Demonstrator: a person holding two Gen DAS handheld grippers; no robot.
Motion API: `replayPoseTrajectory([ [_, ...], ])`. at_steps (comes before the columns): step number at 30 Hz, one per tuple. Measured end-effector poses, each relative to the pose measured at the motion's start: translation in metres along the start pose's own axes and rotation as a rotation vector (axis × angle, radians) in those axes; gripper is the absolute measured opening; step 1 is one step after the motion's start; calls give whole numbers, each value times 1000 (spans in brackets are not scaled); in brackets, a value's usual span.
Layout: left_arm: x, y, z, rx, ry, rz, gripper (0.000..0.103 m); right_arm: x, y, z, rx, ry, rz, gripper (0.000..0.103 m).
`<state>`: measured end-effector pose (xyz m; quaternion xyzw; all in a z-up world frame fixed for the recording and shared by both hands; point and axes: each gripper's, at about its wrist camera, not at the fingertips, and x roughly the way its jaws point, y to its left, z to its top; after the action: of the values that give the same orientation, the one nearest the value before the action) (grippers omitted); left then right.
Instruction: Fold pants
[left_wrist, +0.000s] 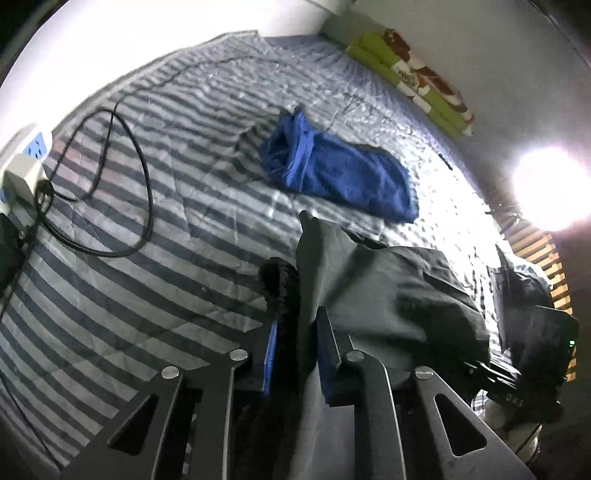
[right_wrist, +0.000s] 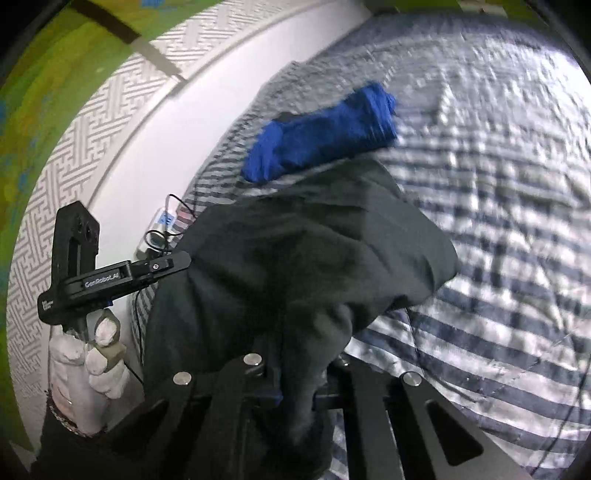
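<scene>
Dark grey pants (left_wrist: 373, 280) hang bunched above the striped bed (left_wrist: 122, 280), near its edge, pinched at one end by the left gripper (left_wrist: 295, 350) and at the other by the right gripper (right_wrist: 299, 397). Beyond them lies a folded blue garment (left_wrist: 332, 170).

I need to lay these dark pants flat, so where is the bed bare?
Bare striped sheet lies between the black cable and the dark pants. It is crowded by the blue garment and the bags at the bed's edge.
</scene>
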<state>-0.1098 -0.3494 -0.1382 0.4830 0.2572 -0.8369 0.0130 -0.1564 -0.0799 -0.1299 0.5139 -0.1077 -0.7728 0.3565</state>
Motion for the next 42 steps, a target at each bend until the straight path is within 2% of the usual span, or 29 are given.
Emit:
replayPoseTrajectory([
  [6, -34, -7, 5, -1, -84, -37, 12, -29, 34, 9, -139, -97, -35, 6],
  [7, -39, -8, 8, -1, -99, -42, 6, -34, 38, 12, -156, -111, -37, 6],
  [8, -46, -10, 13, -3, -114, -58, 6, -37, 44, 17, -179, -128, -41, 6],
  [11, -53, -19, 29, 27, -154, -39, 6, -46, 53, 33, -218, -169, -40, 6],
  [18, -37, -28, 76, 25, -157, -30, 5, -43, 42, 77, -212, -194, -84, 6],
  [22, -29, -38, 107, 30, -181, -27, 5, -36, 39, 108, -255, -224, -126, 5],
  [25, -17, -48, 138, 54, -195, -2, 5, -29, 34, 133, -267, -245, -143, 5],
  [28, 4, -44, 167, 39, -197, 33, 6, -9, 19, 168, -239, -249, -120, 6],
  [29, 20, -38, 180, 26, -183, 52, 7, 3, 11, 179, -220, -232, -116, 6],
  [31, 43, -29, 195, -7, -144, 98, 11, 28, -5, 199, -189, -181, -176, 19],
  [32, 49, -23, 201, -40, -144, 121, 13, 40, -16, 209, -166, -160, -265, 23],
  [33, 49, -18, 204, -56, -157, 132, 13, 44, -22, 213, -153, -159, -314, 25],
  [34, 46, -15, 203, -74, -182, 123, 14, 44, -29, 216, -142, -166, -346, 25],
  [35, 44, -13, 200, -69, -193, 112, 22, 40, -36, 217, -131, -179, -354, 26],
  [37, 41, -14, 191, -41, -184, 121, 31, 27, -47, 212, -103, -196, -320, 35],
  [39, 38, -11, 176, -44, -155, 67, 35, 13, -56, 201, -85, -207, -300, 36],
  [42, 34, -9, 145, -49, -104, -8, 50, -1, -61, 173, -73, -158, -227, 36],
])
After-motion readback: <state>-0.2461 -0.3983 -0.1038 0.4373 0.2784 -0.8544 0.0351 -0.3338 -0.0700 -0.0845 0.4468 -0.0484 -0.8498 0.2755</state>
